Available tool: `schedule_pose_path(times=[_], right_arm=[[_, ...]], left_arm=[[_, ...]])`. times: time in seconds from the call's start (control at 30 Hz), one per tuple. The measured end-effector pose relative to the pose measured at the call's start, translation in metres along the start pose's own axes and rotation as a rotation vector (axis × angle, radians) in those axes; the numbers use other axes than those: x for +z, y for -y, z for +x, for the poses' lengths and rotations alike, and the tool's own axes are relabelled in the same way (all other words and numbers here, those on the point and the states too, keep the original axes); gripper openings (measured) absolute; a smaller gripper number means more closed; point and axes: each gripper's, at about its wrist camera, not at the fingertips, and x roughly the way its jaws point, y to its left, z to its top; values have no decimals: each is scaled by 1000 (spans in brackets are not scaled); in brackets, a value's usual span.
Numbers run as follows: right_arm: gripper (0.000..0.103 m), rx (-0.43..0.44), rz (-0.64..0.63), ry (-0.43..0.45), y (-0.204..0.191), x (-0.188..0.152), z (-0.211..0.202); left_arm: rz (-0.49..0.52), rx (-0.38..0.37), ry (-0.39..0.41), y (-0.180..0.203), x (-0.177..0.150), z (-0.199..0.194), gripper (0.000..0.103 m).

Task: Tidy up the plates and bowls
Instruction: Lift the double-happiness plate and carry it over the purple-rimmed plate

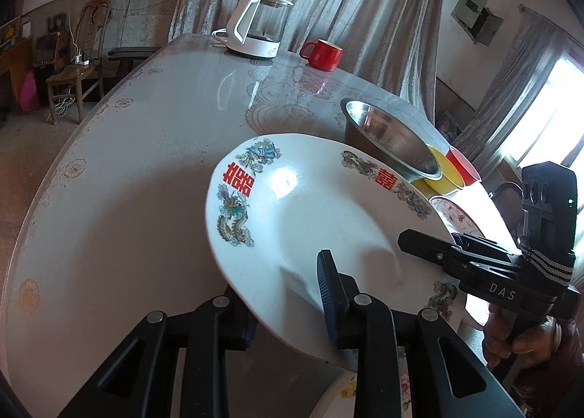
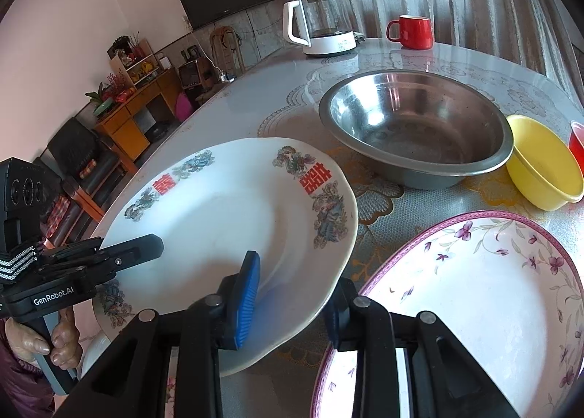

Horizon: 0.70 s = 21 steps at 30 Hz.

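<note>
Both hand-held grippers carry one plate: the left hand-held gripper [image 1: 284, 290] and right hand-held gripper [image 2: 292, 305] each pinch the rim of the dragon-patterned plate [image 2: 233, 221], tilted above the bench [image 1: 153, 133]. Next, probably, it goes onto the floral plate [image 2: 485, 294] just right of the right one. Beyond stand a steel bowl [image 2: 416, 129] and yellow bowl [image 2: 544, 166], clear of that path.

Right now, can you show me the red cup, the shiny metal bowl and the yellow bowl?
red cup [image 2: 416, 32], right wrist view, its side.
metal bowl [image 2: 412, 133], right wrist view, inside bottom.
yellow bowl [image 2: 540, 166], right wrist view, inside wall.
</note>
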Motion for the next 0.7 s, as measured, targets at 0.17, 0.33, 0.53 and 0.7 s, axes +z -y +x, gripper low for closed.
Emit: schedule_pose_path(times=[0.17, 0.33, 0.53, 0.7], right_arm=[[31, 3, -4, 36, -2, -7, -17], [31, 6, 3, 69, 3, -16, -40], [31, -15, 27, 103, 18, -29, -74], [31, -59, 60, 124, 40, -42, -99]], left_arm=[[28, -9, 20, 13, -4, -14, 30], [59, -22, 32, 35, -7, -26, 30], [106, -53, 24, 73, -12, -28, 31], [139, -82, -3, 108, -15, -19, 32]])
